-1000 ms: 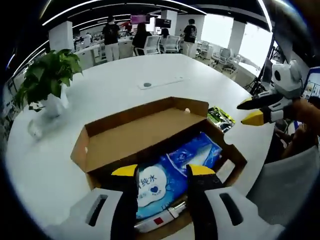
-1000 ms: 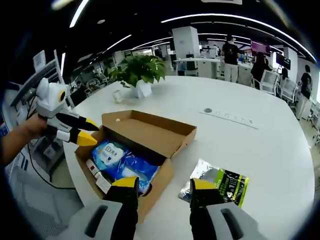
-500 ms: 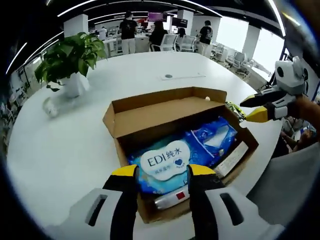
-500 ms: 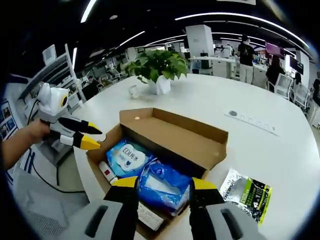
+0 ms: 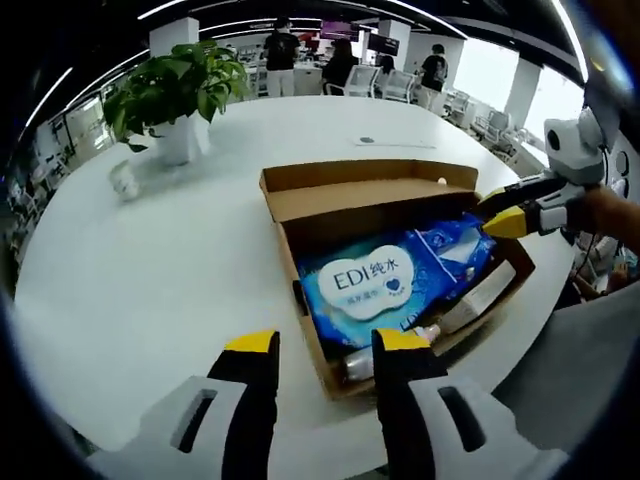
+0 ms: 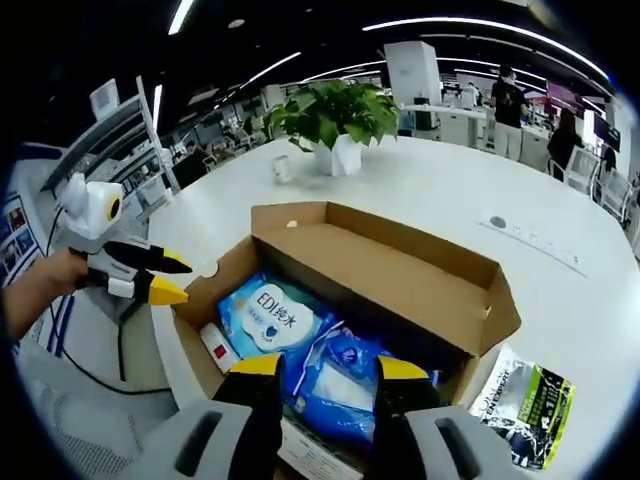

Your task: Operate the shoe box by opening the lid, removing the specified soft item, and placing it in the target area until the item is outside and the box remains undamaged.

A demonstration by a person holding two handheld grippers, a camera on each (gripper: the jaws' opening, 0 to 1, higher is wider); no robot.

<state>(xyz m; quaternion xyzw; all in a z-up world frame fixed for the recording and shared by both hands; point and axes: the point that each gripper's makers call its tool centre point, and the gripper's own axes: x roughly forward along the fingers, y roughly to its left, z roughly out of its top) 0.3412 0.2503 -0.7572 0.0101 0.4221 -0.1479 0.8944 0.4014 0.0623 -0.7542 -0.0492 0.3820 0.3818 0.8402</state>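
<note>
Left gripper view: shoe box (image 5: 300,240) sits open on white table (image 5: 140,290), lid flap folded back toward far side. Blue wipes pack (image 5: 365,285) w/ white label lies inside, just past the left gripper (image 5: 325,345), whose jaws are spread apart, nothing between them, hovering over box's near corner. A 2nd blue pack (image 5: 452,245) lies beside the first, farther right. Right gripper (image 5: 505,215) comes in from right, tips at box's far right rim; jaws look near-closed but can't tell if gripping anything. Small tube-like item at box's near end partly hidden by the left jaws.

Right gripper view: right gripper (image 6: 325,368) jaws apart, empty, directly above 2nd blue pack (image 6: 335,385). Wipes pack (image 6: 270,315) further left in box (image 6: 400,265). Left gripper (image 6: 160,280) at box's left edge, held by a hand (image 6: 35,295). Green-black pouch (image 6: 525,405) on table right of box, cut off by view edge. Potted plant (image 6: 335,120) behind.
</note>
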